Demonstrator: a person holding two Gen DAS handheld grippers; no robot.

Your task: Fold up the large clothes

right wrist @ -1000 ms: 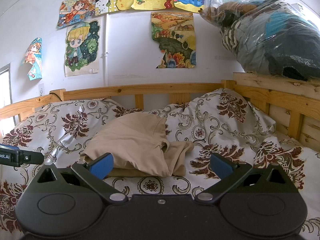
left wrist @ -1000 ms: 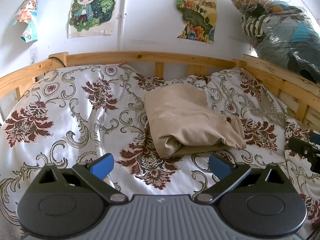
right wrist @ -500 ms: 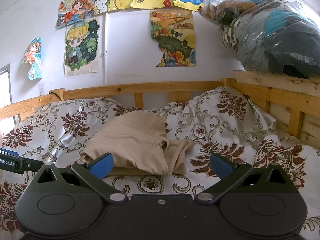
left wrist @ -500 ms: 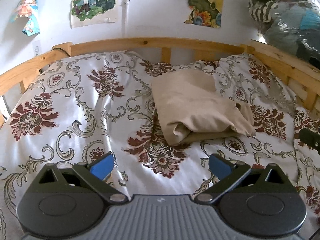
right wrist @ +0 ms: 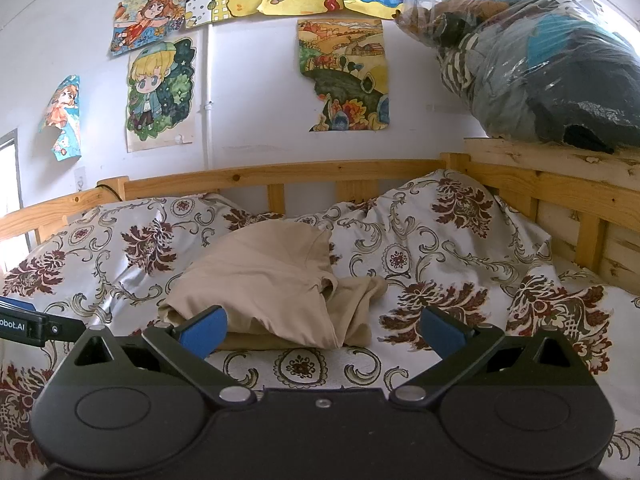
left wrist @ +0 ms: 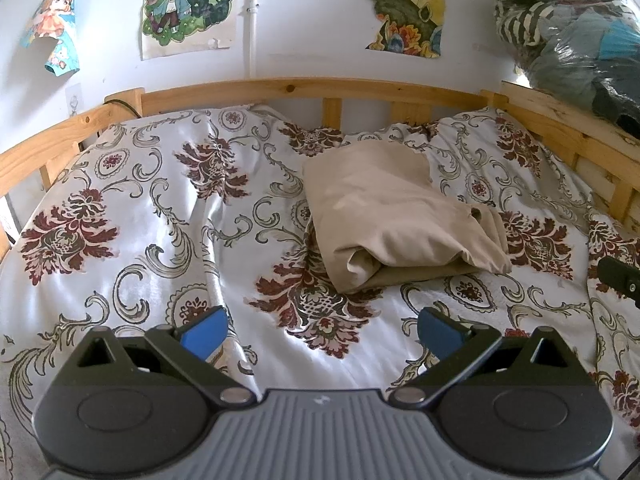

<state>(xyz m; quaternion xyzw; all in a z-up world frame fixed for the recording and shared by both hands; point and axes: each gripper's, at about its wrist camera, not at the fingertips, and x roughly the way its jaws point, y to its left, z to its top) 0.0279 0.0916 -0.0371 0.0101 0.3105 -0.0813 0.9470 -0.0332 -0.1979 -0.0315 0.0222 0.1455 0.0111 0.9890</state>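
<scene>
A beige garment [left wrist: 396, 216] lies folded into a thick bundle on the floral bedspread [left wrist: 168, 216], right of centre. My left gripper [left wrist: 320, 334] hovers open above the spread, short of the bundle's near edge, holding nothing. In the right wrist view the same beige garment [right wrist: 276, 292] sits ahead and slightly left. My right gripper [right wrist: 322, 330] is open and empty, its left pad just in front of the bundle's near left corner. The tip of the right gripper [left wrist: 618, 280] shows at the left view's right edge; the left gripper [right wrist: 28, 322] shows at the right view's left edge.
A wooden bed rail [left wrist: 288, 90] runs along the back and right side [right wrist: 560, 200]. A clear plastic bag of clothes [right wrist: 532, 68] rests on the right rail's ledge. Drawings [right wrist: 344, 76] hang on the white wall. The bedspread [right wrist: 460, 248] is bunched up at the back right.
The left gripper has tilted downward and drawn slightly nearer the bundle, so the bed fills more of its view. The right gripper has barely moved. Both stay open.
</scene>
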